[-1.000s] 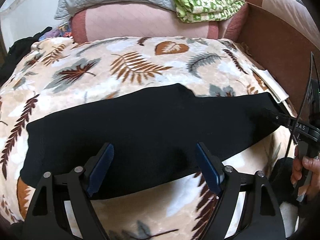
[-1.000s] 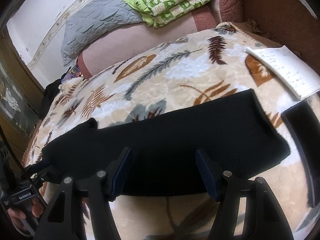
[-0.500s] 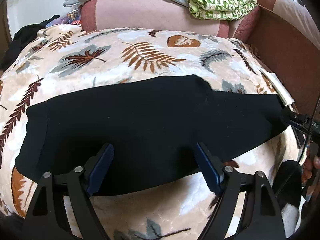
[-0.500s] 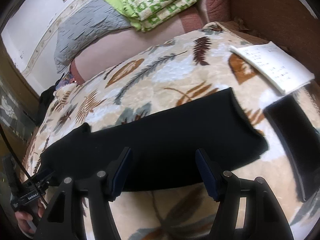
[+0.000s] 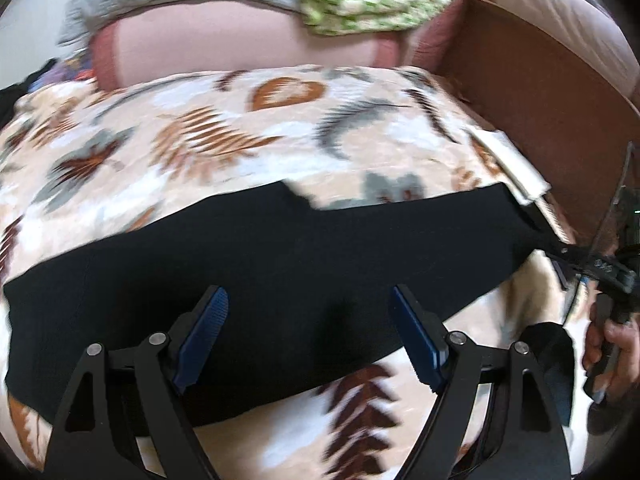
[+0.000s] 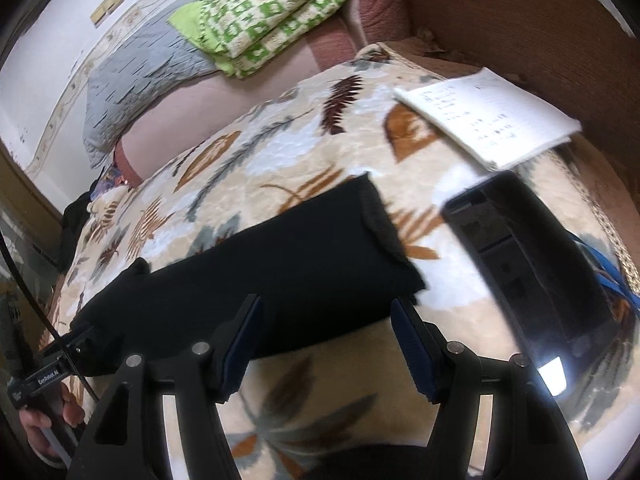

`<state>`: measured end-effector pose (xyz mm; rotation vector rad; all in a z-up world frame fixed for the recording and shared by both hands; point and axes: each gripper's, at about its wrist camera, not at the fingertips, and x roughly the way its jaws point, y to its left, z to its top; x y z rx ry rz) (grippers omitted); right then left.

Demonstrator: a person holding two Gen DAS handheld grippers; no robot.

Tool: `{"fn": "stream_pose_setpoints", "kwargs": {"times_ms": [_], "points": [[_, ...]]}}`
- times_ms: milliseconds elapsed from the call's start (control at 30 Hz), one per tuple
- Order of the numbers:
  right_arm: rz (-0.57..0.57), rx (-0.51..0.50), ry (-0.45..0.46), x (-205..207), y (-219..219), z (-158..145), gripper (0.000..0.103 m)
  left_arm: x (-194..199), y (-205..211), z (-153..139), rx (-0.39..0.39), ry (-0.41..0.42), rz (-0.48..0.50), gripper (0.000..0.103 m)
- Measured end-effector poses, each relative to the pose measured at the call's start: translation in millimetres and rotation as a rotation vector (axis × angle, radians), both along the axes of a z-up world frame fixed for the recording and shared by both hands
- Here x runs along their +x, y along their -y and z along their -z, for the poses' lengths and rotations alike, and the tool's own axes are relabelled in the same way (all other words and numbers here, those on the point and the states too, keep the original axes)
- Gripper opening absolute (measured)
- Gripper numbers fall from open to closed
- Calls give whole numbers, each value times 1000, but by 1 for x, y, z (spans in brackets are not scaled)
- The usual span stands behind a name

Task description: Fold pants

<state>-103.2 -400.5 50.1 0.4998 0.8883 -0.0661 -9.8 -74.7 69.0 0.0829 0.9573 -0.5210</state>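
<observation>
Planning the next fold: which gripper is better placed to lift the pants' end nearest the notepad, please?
Probably right: right gripper hangs open at that pants end; left gripper is at the opposite end.

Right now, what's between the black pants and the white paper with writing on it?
Only bare leaf-patterned blanket. The right wrist view shows nothing lying between the black pants and the paper; they sit apart.

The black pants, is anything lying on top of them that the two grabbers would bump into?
Nothing visible does. The black pants lie bare on the leaf blanket. The notebook sits apart, beyond their end. Left gripper and right gripper are open over the near edge.
</observation>
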Motion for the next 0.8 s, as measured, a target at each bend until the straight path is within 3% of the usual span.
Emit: {"fn": "stream_pose_setpoints", "kwargs": {"times_ms": [167,600,800], "points": [[24,6,-6,-11,17,5,67,12,48,-8,-44,-30,117,83],[-22,58,-5,-3,27,24,67,35,146,-6,8,-31,348,83],[-62,91,23,0,32,27,70,54,188,0,-25,-80,439,83]]}}
